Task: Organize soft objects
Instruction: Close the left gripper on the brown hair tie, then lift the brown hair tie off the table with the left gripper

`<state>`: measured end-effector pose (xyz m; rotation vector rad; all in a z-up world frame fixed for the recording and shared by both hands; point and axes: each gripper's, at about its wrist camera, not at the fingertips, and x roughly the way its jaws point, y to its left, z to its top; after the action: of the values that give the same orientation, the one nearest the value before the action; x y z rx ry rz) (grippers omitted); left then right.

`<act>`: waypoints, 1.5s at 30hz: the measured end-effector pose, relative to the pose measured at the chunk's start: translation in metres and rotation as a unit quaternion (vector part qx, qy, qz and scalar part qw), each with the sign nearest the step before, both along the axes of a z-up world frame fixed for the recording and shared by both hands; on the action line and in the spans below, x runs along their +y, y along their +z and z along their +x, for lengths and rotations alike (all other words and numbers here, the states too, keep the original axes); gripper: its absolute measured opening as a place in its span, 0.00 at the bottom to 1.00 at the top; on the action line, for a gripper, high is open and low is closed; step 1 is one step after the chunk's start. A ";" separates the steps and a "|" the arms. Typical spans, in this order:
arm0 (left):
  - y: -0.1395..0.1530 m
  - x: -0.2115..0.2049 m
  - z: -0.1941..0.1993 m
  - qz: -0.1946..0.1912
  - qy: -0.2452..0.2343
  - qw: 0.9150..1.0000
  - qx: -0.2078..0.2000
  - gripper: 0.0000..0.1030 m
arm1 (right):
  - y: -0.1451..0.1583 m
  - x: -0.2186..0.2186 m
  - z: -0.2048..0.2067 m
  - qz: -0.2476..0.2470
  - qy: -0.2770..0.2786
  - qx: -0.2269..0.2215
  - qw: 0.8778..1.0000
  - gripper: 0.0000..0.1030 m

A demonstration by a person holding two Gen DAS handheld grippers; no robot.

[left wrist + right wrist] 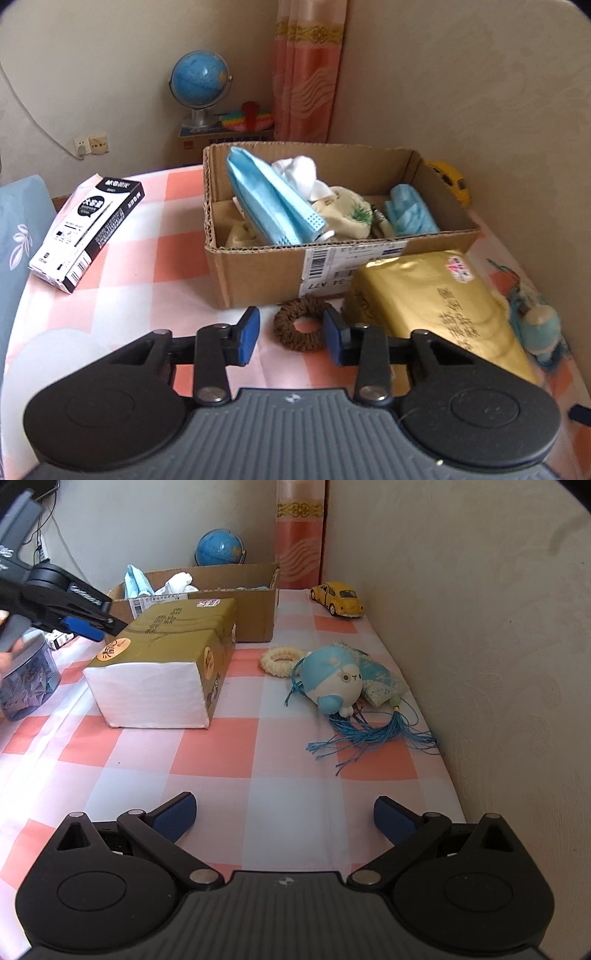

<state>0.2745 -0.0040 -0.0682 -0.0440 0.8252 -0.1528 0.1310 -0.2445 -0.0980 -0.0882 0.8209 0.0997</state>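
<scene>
A cardboard box (258, 266) on the checked cloth holds blue face masks (269, 199), white cloth and a cream pouch (347, 214). A brown hair scrunchie (301, 328) lies in front of the box. My left gripper (291, 332) is open, with the scrunchie between its blue pads and nothing gripped. A gold tissue pack (436, 306) lies to its right. In the right wrist view my right gripper (284, 819) is open and empty over the cloth. Ahead lie a blue plush toy (330, 679), a cream scrunchie (280, 661), a tasselled sachet (380, 683) and the tissue pack (162, 664).
A black-and-white pen box (88, 229) lies left of the cardboard box. A yellow toy car (338, 598) stands by the wall. A globe (199, 85) sits behind. A clear blue jar (26, 679) is at the left. The wall runs along the table's right edge.
</scene>
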 end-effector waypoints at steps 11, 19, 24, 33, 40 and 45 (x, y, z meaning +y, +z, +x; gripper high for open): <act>-0.022 -0.005 0.018 0.025 0.019 0.999 0.024 0.35 | 0.010 0.009 -0.009 -0.023 0.023 -0.006 0.999 1.00; -0.019 -0.007 0.001 0.051 -0.006 0.998 0.031 0.35 | 0.023 0.011 -0.008 -0.025 0.026 -0.028 0.999 1.00; -0.008 -0.004 -0.006 0.036 -0.018 0.999 0.018 0.35 | 0.025 0.011 -0.011 -0.022 0.025 -0.032 0.999 1.00; -0.012 -0.003 0.001 0.005 -0.022 0.999 0.029 0.35 | 0.025 0.011 -0.011 -0.018 0.024 -0.031 0.999 1.00; -0.017 -0.006 0.001 0.018 -0.011 0.999 0.040 0.31 | 0.027 0.014 -0.013 -0.017 0.032 -0.035 0.999 1.00; -0.017 -0.008 -0.014 0.021 -0.016 0.999 0.047 0.31 | 0.030 0.013 -0.014 -0.012 0.032 -0.042 0.999 1.00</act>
<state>0.2604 -0.0124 -0.0847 0.0006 0.9228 -0.1645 0.1172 -0.2317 -0.0679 -0.1403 0.7362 0.1464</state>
